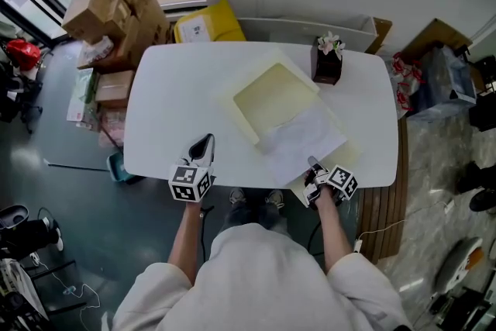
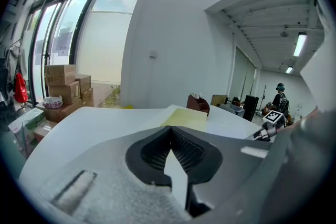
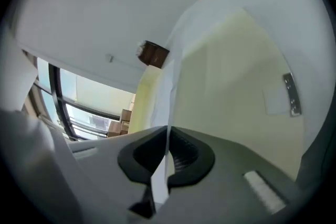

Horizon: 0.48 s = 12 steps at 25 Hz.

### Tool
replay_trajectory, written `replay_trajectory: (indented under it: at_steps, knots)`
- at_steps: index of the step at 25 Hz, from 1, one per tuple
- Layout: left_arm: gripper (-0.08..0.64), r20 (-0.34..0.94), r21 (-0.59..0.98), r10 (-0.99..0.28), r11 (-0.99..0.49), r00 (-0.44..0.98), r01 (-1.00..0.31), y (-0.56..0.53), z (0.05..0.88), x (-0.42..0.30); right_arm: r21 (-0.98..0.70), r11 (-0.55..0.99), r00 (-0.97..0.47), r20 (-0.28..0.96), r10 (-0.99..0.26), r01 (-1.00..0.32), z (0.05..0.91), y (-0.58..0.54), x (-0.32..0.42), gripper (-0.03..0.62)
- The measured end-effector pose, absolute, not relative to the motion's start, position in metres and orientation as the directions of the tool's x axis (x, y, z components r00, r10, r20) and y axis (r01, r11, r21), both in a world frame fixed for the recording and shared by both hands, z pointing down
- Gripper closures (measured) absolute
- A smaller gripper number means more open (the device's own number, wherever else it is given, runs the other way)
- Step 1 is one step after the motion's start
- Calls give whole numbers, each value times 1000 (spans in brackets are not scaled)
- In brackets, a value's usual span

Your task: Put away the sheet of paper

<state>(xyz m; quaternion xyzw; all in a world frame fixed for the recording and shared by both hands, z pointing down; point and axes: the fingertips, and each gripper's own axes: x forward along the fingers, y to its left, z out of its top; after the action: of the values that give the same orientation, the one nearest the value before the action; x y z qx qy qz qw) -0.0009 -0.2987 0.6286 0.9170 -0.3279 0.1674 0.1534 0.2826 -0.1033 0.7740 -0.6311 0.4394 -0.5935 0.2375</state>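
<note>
A white sheet of paper lies tilted over the near right part of an open pale yellow document case on the white table. My right gripper is shut on the paper's near corner. In the right gripper view the paper runs edge-on out of the gripper, in front of the case's inner face. My left gripper hovers low over the table's near left part, shut and empty. The left gripper view shows its closed tips pointing towards the case.
A brown box with flowers stands at the table's far right, behind the case. Cardboard boxes and a yellow box sit on the floor at the back left. Bags lie right of the table. A person stands far off.
</note>
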Motion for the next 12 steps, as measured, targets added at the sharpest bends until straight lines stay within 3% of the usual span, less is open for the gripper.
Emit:
replay_trajectory:
  at_steps: [3, 12]
  knots:
    - [557, 407, 176, -542, -743, 735, -645, -300, 630, 1, -830, -519, -88, 544, -835, -207, 785, -97, 287, 591]
    - [558, 407, 188, -533, -746, 742, -639, -300, 634, 8, -807, -528, -86, 565, -821, -263, 786, -108, 297, 591]
